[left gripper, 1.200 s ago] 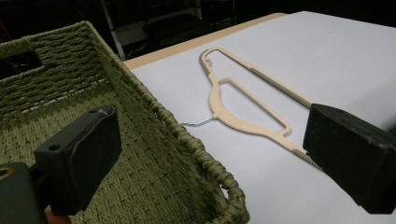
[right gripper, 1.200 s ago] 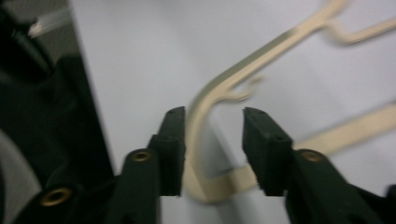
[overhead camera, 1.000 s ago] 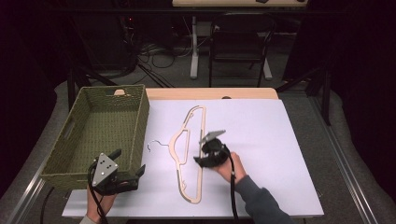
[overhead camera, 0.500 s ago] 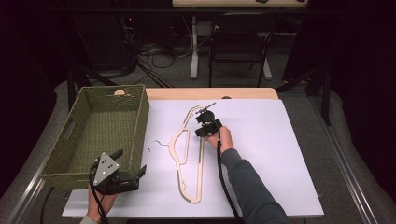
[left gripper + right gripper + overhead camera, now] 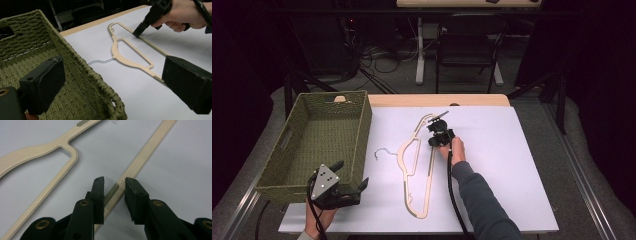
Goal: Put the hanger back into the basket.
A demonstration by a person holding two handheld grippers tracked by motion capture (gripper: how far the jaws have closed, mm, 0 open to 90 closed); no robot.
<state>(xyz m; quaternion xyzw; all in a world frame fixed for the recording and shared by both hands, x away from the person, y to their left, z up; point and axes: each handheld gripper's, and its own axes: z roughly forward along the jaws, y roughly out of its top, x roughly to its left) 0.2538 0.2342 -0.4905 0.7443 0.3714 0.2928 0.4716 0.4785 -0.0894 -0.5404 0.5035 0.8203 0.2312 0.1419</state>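
i had the flat beige wooden clothes hanger (image 5: 417,165) lying on the white table cover (image 5: 512,175), just right of the olive-green woven basket (image 5: 312,145). in the high view its long axis ran from the near edge of the table up toward the far side, tilted slightly right, and its thin silver wire hook (image 5: 383,151) pointed left toward the basket.

my right gripper (image 5: 114,186) sat over the hanger's straight bar (image 5: 140,160) near its far end. its jaws had just been closing with the bar's ridged strip between them; a sliver of gap seemed to remain on each side, so i couldn't tell whether the pads pressed yet.

my left gripper (image 5: 349,176) hung released at the basket's near corner, jaws wide with nothing between them.

the hanger's far tip was cut off in the right gripper view.
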